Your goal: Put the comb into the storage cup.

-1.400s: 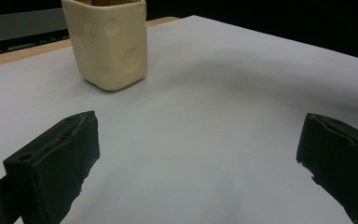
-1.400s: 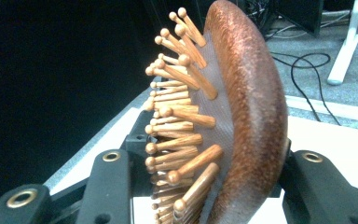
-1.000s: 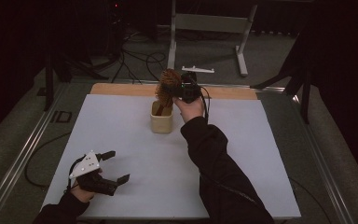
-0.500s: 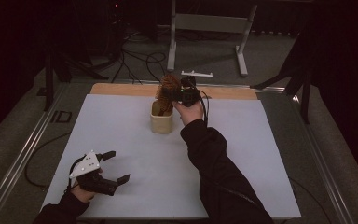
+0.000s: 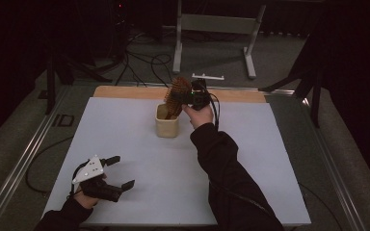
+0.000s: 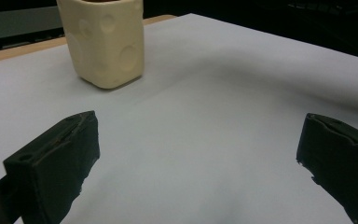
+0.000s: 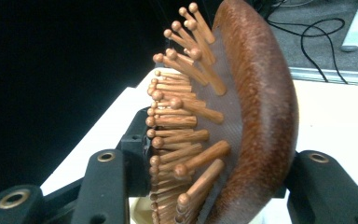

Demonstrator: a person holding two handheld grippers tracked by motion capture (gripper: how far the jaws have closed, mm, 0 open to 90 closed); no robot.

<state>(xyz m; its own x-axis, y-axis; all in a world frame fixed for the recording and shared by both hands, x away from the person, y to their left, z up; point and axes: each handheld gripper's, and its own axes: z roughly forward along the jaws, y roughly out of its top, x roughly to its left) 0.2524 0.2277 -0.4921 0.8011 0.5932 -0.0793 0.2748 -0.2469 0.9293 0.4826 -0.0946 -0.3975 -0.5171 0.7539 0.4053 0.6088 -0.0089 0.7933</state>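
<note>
Compared with 0.5 s ago, the right gripper (image 5: pixel 189 95) holds the brown wooden paddle hairbrush with wooden pins (image 5: pixel 177 96) in much the same spot above the cream, dimpled ceramic cup (image 5: pixel 167 121), with its lower end reaching down into the cup's mouth; the left gripper (image 5: pixel 117 172) has not visibly shifted. In the right gripper view the 2 black jaws are clamped on the brush head (image 7: pixel 242 116), 1 on the pin side and 1 on its rounded back. The left gripper rests well toward the person from the cup, jaws spread wide with nothing between them. The white table surface (image 5: pixel 125 130) lies bare all around the cup; a bare wooden strip (image 5: pixel 125 92) runs along the far edge just beyond it. No readable writing or labels appear on the cup (image 6: pixel 103 39) or brush.
</note>
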